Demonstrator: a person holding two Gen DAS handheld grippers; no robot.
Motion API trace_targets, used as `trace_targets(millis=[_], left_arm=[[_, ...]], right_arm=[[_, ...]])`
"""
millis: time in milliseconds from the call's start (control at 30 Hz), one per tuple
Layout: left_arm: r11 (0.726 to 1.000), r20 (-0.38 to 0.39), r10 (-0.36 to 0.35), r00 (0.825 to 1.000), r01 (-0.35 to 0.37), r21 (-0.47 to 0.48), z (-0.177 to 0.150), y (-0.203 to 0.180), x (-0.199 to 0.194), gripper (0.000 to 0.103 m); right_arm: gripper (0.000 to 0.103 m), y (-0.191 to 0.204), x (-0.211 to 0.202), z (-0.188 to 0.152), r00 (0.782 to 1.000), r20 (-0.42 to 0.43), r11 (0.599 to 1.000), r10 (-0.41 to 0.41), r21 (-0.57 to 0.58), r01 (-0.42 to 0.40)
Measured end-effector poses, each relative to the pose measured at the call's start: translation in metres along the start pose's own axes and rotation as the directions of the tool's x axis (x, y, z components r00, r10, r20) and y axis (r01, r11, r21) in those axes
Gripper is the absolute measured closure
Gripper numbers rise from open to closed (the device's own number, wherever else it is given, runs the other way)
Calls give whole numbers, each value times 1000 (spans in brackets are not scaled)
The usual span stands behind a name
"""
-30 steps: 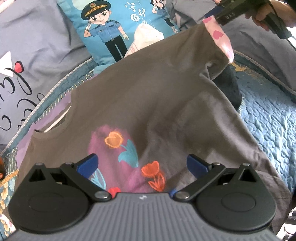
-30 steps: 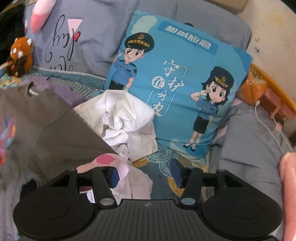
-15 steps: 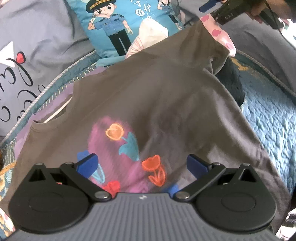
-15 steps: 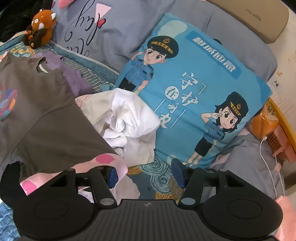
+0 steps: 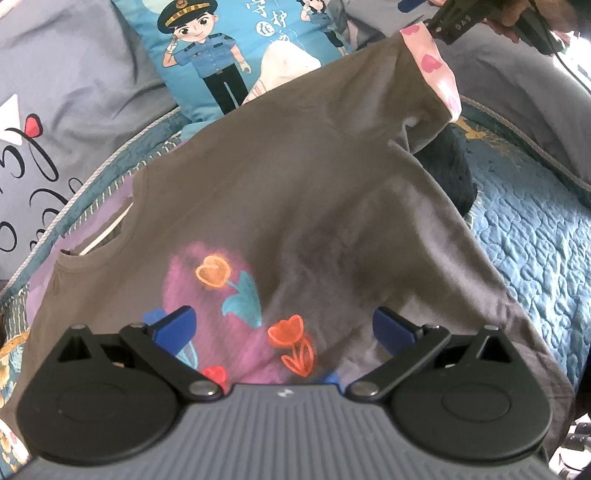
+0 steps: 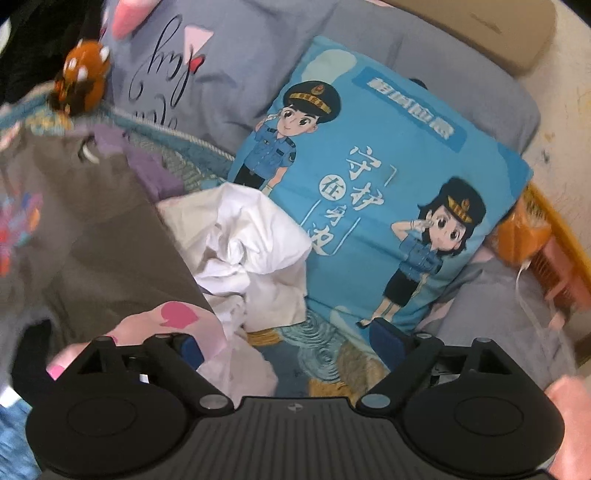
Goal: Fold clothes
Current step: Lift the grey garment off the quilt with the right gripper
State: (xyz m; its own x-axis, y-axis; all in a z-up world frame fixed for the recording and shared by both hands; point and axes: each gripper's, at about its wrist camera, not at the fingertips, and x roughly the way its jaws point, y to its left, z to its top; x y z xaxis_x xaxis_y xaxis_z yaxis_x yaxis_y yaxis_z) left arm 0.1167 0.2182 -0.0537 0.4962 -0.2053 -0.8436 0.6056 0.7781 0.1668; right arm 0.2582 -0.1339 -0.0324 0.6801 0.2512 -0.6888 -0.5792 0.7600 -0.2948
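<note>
A grey-brown T-shirt (image 5: 295,192) with a tulip print lies spread on the bed, also seen at the left of the right wrist view (image 6: 92,229). My left gripper (image 5: 284,328) hovers open just over the print, with nothing between its pads. The shirt's far sleeve is raised at the top right, where a pink cloth with hearts (image 5: 436,70) hangs beside my right gripper (image 5: 424,18). In its own view the right gripper (image 6: 288,341) is opening its jaws. The pink heart cloth (image 6: 173,317) drapes over the left finger (image 6: 192,349) only, and no pad presses on it.
A blue cartoon-police pillow (image 6: 369,192) and grey pillows (image 5: 74,92) line the back. A crumpled white garment (image 6: 247,251) lies before the pillow, a black garment (image 5: 450,173) and a purple one (image 5: 118,206) under the shirt. A plush toy (image 6: 81,85), a blue quilt (image 5: 535,240).
The right gripper's jaws have spread wide apart and its view has rolled a little. The pink cloth stays draped on its left finger. The left gripper has barely moved.
</note>
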Motion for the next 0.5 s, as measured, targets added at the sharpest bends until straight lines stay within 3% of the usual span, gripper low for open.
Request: trace_targets(millis=[133,300,500], left_arm=[[1000,11,1,1000,-1,8,-2,-2,-6,0],[1000,9,1,1000,-1,5,-4,0,-6,0],[1000,12,-5,1000,5,-9,-2,-1,-1,0]], right_arm=[[14,-16,-10,1,997,52,990,55,125,-61],[13,-27,-19,5,984,131,974,118,178,-141],[13,-34,-16,-3,991,87,979,100,170,-114]])
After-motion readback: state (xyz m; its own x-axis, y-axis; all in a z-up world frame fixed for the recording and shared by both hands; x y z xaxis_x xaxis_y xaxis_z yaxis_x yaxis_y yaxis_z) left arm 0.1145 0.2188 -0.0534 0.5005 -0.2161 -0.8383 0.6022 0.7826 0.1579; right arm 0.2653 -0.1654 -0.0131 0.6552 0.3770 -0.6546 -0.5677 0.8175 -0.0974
